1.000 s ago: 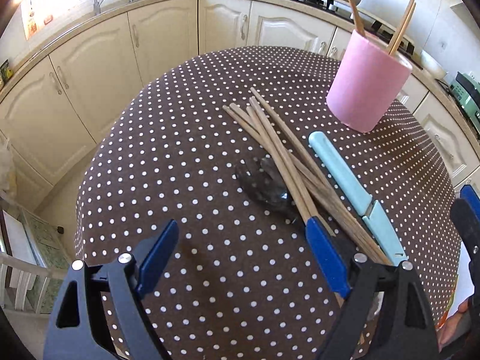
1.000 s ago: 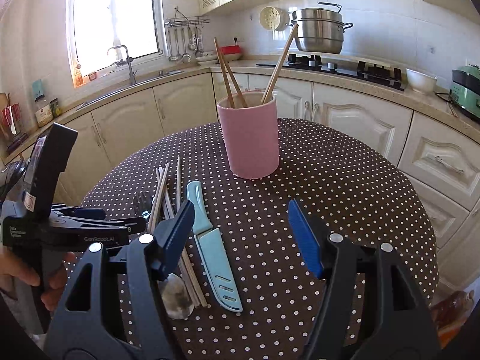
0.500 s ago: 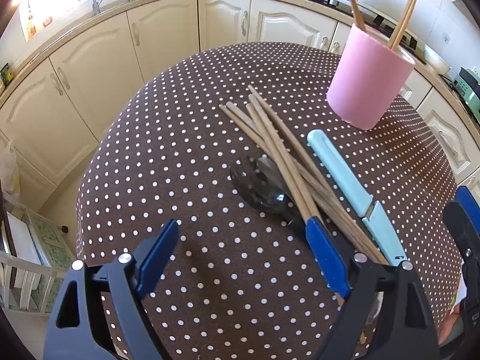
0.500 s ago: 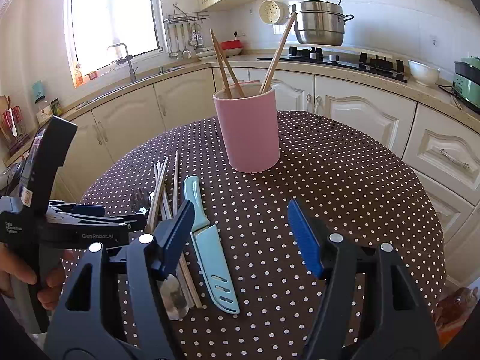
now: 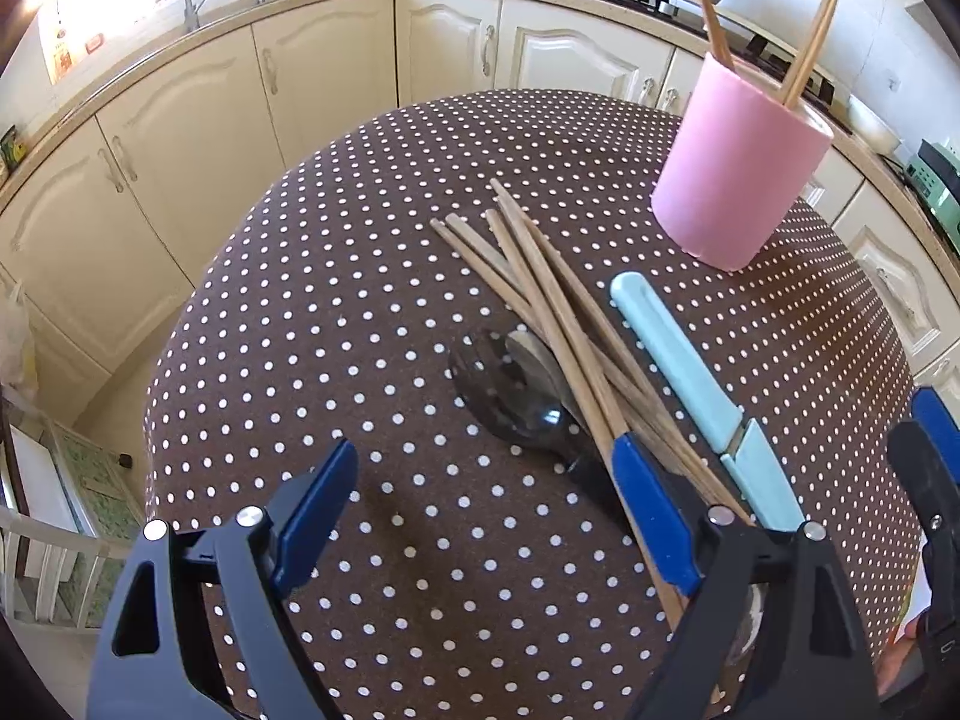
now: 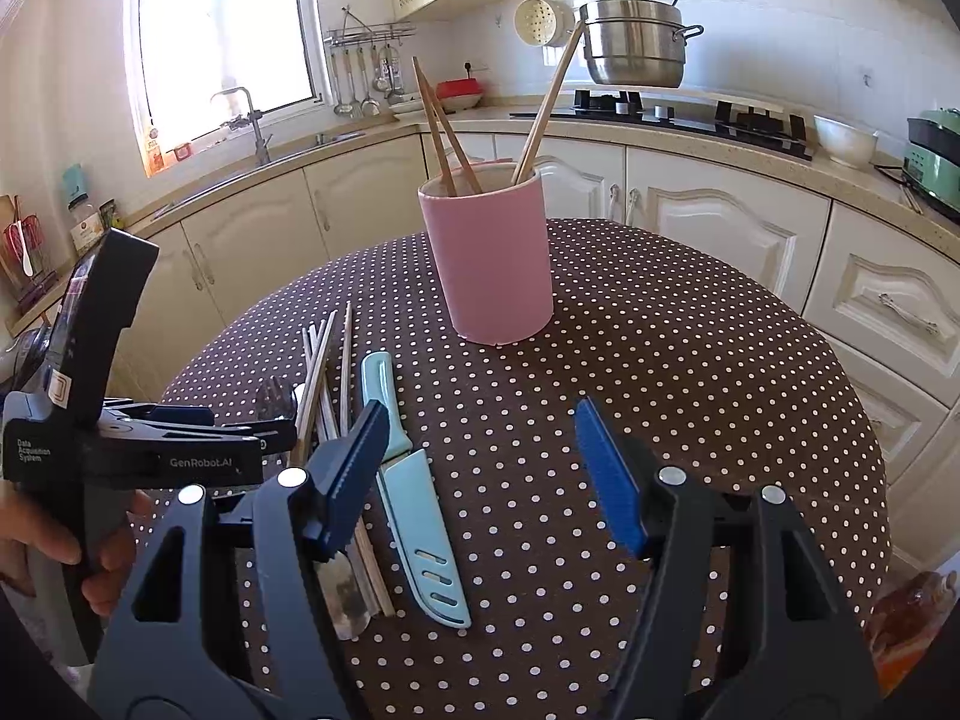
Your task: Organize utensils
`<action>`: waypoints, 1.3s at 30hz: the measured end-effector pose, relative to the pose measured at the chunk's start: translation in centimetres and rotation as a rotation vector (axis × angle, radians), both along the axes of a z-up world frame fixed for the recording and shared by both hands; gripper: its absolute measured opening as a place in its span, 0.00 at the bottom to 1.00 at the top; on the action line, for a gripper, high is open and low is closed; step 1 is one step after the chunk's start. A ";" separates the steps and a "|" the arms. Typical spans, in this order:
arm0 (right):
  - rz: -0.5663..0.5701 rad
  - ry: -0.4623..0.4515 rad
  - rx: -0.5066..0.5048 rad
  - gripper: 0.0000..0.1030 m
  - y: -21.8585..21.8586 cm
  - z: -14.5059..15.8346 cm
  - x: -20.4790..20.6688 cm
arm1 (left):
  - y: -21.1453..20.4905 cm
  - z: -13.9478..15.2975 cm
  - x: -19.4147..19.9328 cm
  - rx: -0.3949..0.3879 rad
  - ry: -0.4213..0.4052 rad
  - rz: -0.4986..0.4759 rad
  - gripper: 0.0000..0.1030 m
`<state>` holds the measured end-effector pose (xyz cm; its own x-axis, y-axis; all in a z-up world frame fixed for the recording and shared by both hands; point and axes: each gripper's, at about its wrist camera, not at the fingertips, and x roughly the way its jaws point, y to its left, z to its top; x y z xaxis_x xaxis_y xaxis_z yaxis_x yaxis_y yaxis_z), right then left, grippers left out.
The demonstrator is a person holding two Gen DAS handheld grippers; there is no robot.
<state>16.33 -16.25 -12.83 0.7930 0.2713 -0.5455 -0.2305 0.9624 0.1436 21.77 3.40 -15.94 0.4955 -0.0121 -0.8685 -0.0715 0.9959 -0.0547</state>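
Utensils lie in a loose bundle on the round table, which wears a brown cloth with white dots. Leftmost in the bundle, a dark fork and a spoon lie partly under a sheaf of wooden chopsticks. Just to the right of the sticks lies a light blue knife in its sheath, handle toward the far side of the table. Further right and back stands a pink cylindrical holder, upright, well apart from the bundle, with a few chopsticks leaning inside it.

Left gripper: held by a hand wrapped round its grip, seen at the left edge of the right wrist view. It is tilted steeply down toward the cloth. Jaws stand wide apart, nothing between the pads. Its right finger hangs over the near ends of the chopsticks; whether it touches them cannot be told. Its left finger is over bare cloth.

Right gripper: pointed more shallowly, across the table toward the pink holder. Jaws apart, only bare cloth between them. Its left finger overlaps the knife and the near chopstick ends in view; contact cannot be told. Its right finger is over empty dotted cloth. The hand holding it is out of view.

Background: cream cabinets, a sink tap, a steel pot on the hob.
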 end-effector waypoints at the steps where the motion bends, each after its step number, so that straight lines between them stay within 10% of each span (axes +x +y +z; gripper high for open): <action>1: 0.000 0.001 -0.001 0.63 0.0 0.0 0.0 | 0.2 0.0 0.1 -0.003 0.002 0.001 0.83; 39: 0.005 0.011 -0.012 0.63 0.4 -0.4 0.5 | 0.6 -0.4 0.1 0.018 0.027 -0.014 0.83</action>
